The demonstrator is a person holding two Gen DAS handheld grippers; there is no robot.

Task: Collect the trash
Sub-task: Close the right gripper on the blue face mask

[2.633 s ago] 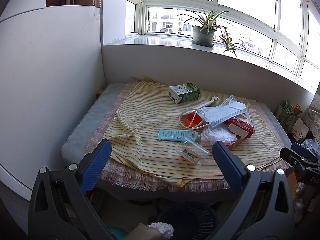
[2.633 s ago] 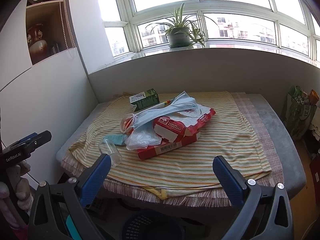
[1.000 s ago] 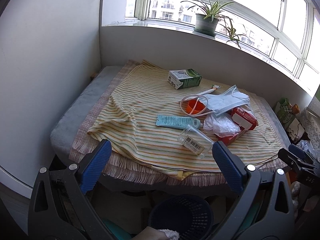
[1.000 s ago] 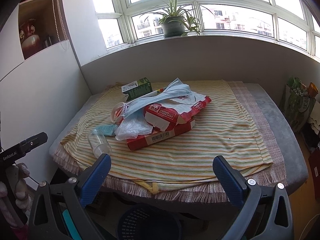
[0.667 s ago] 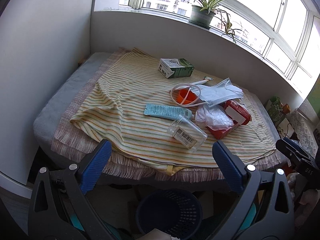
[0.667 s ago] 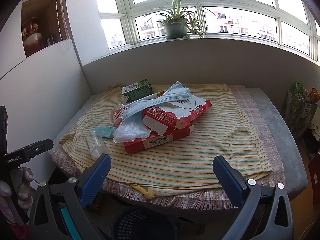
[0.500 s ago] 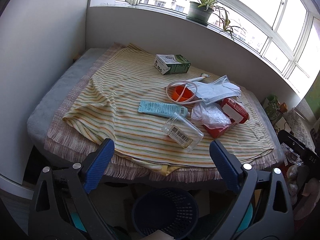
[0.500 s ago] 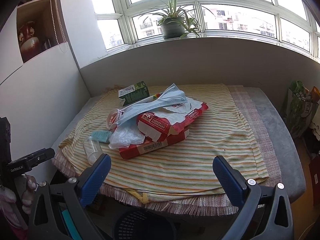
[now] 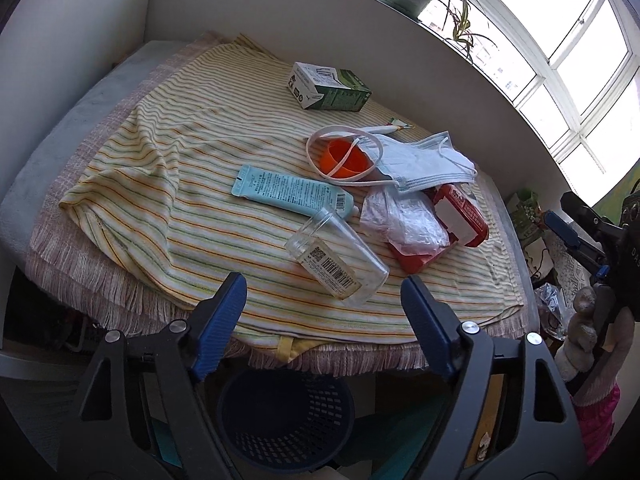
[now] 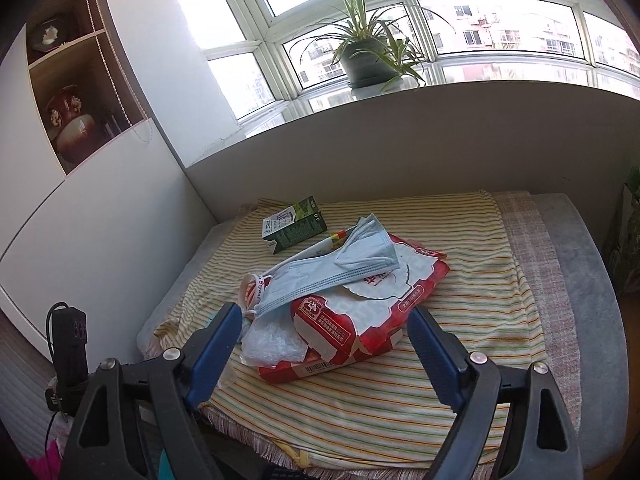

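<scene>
Striped yellow-and-green cloth [image 9: 168, 184] covers the table, carrying all trash. Dark blue perforated plastic basket [image 9: 286, 416] stands on the floor below its near edge. Red-and-white plastic snack bag [image 10: 372, 312] lies mid-cloth under a pale blue face mask [image 10: 320, 276]. Clear plastic jar [image 9: 340, 260] lies tipped beside a light blue tube [image 9: 292, 192]. Left tool [image 9: 322, 304] and right tool [image 10: 324, 332] have just been narrowing, both released, nothing between them.

green box [image 9: 329, 87]: one
blue tube [image 9: 292, 191]: one
clear jar [image 9: 337, 261]: one
face mask [image 9: 420, 162]: one
red packet [image 10: 368, 312]: one
orange cup [image 9: 345, 157]: one
basket [image 9: 286, 420]: one
potted plant [image 10: 370, 58]: one
</scene>
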